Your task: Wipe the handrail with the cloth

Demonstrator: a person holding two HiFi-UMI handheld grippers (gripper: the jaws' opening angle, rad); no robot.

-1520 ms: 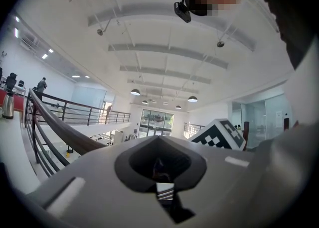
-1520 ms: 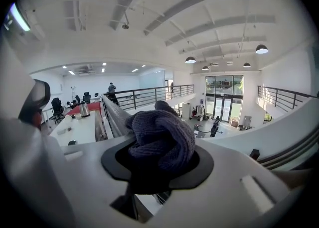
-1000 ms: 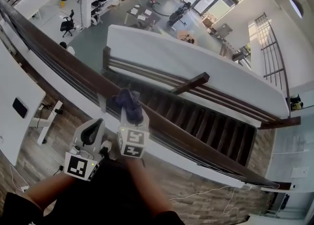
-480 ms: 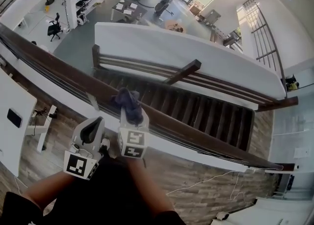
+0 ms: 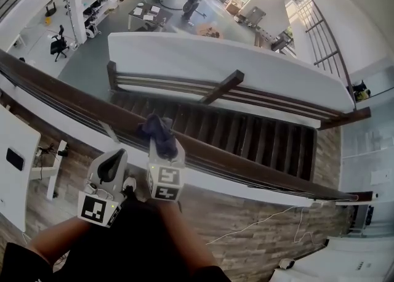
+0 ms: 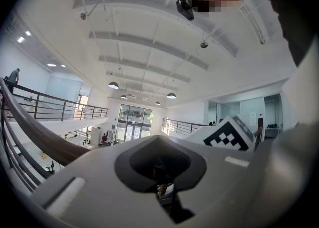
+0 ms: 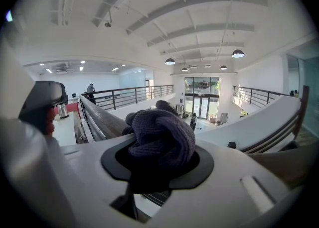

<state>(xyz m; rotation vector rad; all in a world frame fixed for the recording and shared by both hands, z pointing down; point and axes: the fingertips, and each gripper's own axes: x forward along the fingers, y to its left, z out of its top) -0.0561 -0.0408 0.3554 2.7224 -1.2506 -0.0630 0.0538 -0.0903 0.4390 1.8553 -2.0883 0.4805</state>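
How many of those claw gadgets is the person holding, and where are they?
2. The left claw is empty, on the person's side of the handrail. The right claw, beside it, holds a dark cloth at the rail.

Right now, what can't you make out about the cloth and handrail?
- Cloth contact with handrail: head view, the bunched cloth covers it; right gripper view, the gripper's body blocks it.
- Right gripper fingertips: buried in cloth, both views.
- Dust on handrail: too small, head view.
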